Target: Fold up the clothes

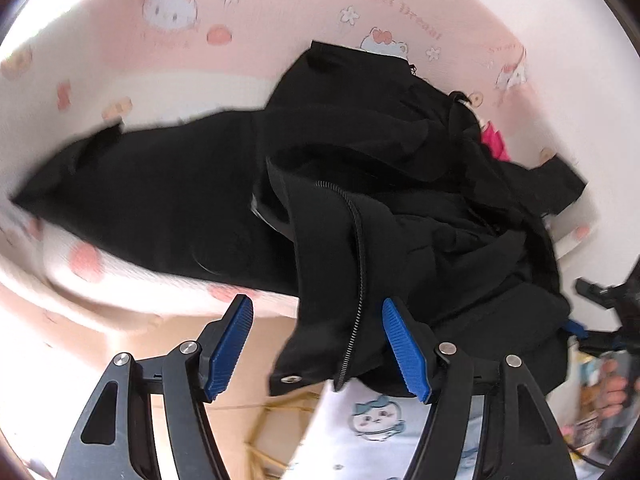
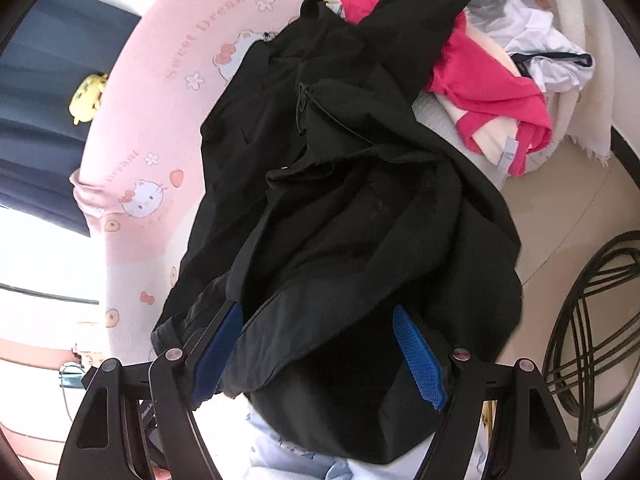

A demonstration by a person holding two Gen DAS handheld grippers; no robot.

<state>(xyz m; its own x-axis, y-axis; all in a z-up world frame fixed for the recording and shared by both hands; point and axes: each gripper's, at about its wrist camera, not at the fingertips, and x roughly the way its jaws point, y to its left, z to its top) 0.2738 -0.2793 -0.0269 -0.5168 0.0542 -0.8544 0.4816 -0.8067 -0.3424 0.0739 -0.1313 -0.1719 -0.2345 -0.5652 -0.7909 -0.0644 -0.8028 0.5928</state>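
— What's going on over there?

— The person is working on the black jacket (image 1: 400, 208), which is lying crumpled across the pink sheet (image 1: 280, 20) on the bed, one end hanging over the near edge. It's looking like the very start of the fold: getting hold of the garment so it can be spread flat.

— Are the tools gripping it yet?

— The left tool (image 1: 318, 346) is standing released, its blue pads (image 1: 230, 346) well apart, with the zipper edge (image 1: 356, 280) and a snap button (image 1: 291, 378) dangling between them, nothing pinched. The right tool (image 2: 320, 356) is also spread wide with a thick bunch of black cloth filling the gap; whether its pads are actually pressing on it, I cannot tell.

— So what's next?

— I'd guess both need to be closing on an edge or hem, then lifting and pulling apart to straighten it out.

— Any writing?

— The sheet is reading "Sweet Dream" (image 2: 208, 32) among cartoon cats. There's a pink garment (image 2: 492, 92) and a white one (image 2: 536, 40) waiting behind, with a small label too blurred to read.
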